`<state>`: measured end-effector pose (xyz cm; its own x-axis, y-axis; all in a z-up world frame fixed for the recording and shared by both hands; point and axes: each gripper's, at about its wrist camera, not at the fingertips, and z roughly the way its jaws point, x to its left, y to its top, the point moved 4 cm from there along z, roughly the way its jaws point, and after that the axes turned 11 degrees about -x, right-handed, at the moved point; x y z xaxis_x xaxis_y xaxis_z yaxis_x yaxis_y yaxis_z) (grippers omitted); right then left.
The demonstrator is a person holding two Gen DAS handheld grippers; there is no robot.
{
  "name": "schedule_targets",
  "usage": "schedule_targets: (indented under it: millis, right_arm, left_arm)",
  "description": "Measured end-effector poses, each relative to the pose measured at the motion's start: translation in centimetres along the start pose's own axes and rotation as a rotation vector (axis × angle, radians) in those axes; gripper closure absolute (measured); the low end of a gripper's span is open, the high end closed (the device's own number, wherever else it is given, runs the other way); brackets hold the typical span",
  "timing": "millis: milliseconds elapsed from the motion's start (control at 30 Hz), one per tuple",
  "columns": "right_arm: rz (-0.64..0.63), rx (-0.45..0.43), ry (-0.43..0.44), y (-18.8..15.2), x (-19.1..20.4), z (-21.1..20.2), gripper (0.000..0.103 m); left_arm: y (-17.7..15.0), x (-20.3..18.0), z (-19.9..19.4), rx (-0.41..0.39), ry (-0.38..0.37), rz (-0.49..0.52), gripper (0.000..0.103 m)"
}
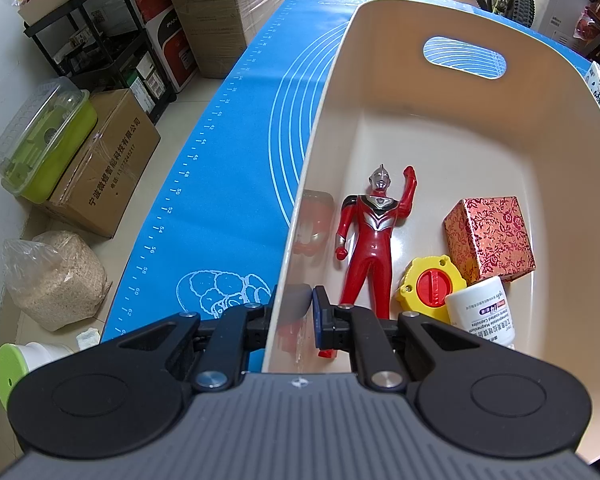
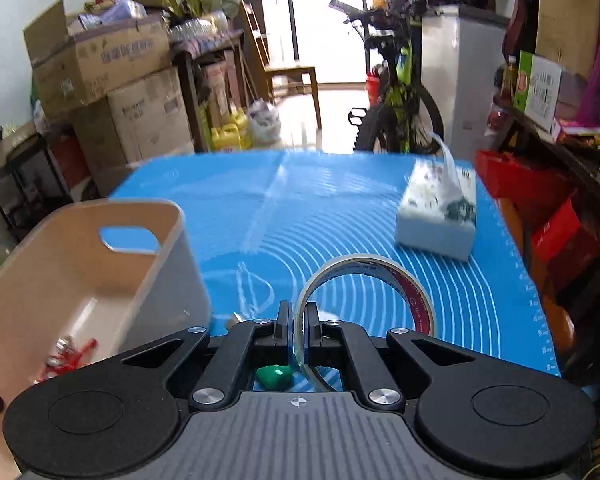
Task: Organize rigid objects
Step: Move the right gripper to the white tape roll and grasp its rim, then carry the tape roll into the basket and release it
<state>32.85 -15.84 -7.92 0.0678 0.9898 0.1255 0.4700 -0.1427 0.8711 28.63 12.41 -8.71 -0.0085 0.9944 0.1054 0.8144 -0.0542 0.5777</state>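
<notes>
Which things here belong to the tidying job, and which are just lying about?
Job: beige bin, toy figure, patterned box, yellow-red cap, white bottle, tape roll, right gripper, left gripper.
Lying about: tissue pack, bicycle, cardboard boxes.

The beige bin [image 1: 452, 128] is smooth plastic with a soft sheen, enough to mirror the glossy red plastic figure [image 1: 370, 236] on its wall. Beside it lie a box [image 1: 492, 236] wrapped in patterned, cloth-like brocade, a yellow and red plastic part [image 1: 430, 284] and a white bottle [image 1: 486, 310] with a paper label. The blue mat [image 2: 340, 208] on the worktop looks matt and rubbery, the tape roll [image 2: 364, 284] clear and shiny, and each claw matt black plastic with bright metal screws.
</notes>
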Motion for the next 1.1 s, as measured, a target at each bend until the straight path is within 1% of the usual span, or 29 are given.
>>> schedule_targets:
  millis: [133, 267, 333, 433, 633, 767, 1033, 1100]
  right_arm:
    - [0.018, -0.083, 0.052, 1.9, 1.6, -2.5, 0.087]
    - [-0.003, -0.161, 0.145, 3.4, 4.3, -4.8, 0.087]
    - [-0.026, -0.176, 0.183, 3.5, 5.7, -5.5, 0.087]
    - [-0.049, -0.173, 0.233, 3.4, 7.7, -6.2, 0.086]
    - [-0.087, -0.125, 0.331, 2.5, 11.4, -6.1, 0.087]
    - [-0.08, -0.038, 0.422, 0.8, 13.6, -5.4, 0.087]
    - [-0.161, 0.148, 0.448, -3.2, 16.2, -3.3, 0.086]
    - [-0.178, 0.189, 0.444, -3.9, 16.4, -3.0, 0.082]
  left_arm:
    - [0.0, 0.0, 0.0, -0.001, 0.002, 0.002, 0.087]
    - [0.0, -0.1, 0.0, -0.002, 0.005, 0.004, 0.087]
    - [0.0, -0.1, 0.0, -0.002, 0.005, 0.004, 0.087]
    - [0.0, -0.1, 0.0, -0.002, 0.005, 0.004, 0.087]
    - [0.1, -0.1, 0.0, -0.002, 0.005, 0.005, 0.087]
    - [0.1, -0.1, 0.0, -0.002, 0.005, 0.005, 0.087]
    - [0.0, -0.1, 0.0, -0.002, 0.005, 0.004, 0.088]
    - [0.1, -0.1, 0.0, -0.001, 0.005, 0.004, 0.087]
